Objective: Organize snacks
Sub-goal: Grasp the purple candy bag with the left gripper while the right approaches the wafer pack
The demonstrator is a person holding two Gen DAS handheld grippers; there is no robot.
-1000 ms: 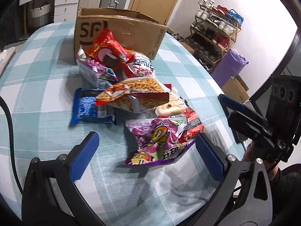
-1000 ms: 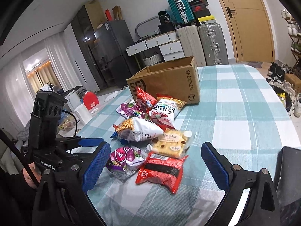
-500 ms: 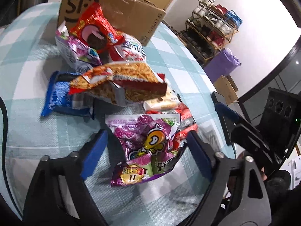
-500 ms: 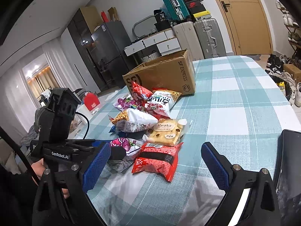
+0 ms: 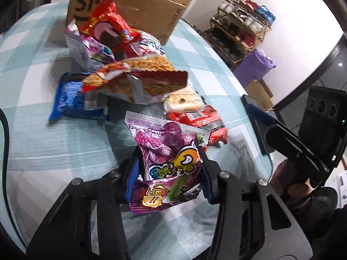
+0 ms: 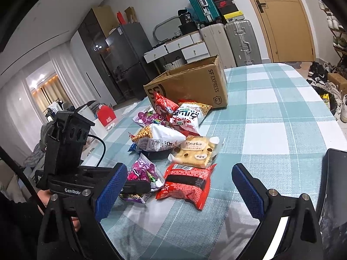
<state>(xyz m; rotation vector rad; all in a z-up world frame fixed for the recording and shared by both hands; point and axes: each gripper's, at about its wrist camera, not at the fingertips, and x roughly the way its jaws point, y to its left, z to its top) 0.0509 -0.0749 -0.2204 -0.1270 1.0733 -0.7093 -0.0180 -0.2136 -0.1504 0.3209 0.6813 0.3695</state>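
Jaws of our left gripper (image 5: 167,173) are closing from wide, now pressing both sides of the purple candy bag (image 5: 167,156) at the near end of the snack pile. A second ago they straddled it untouched. We judge the first pick is under way; the cardboard box (image 6: 190,86) behind the pile seems the likely destination.

Our right gripper (image 6: 180,186) hangs wide, holding nothing, over the red packet (image 6: 186,182).

Count on the table (image 6: 271,112): eight snack packs visible, two purple, three red, one box.
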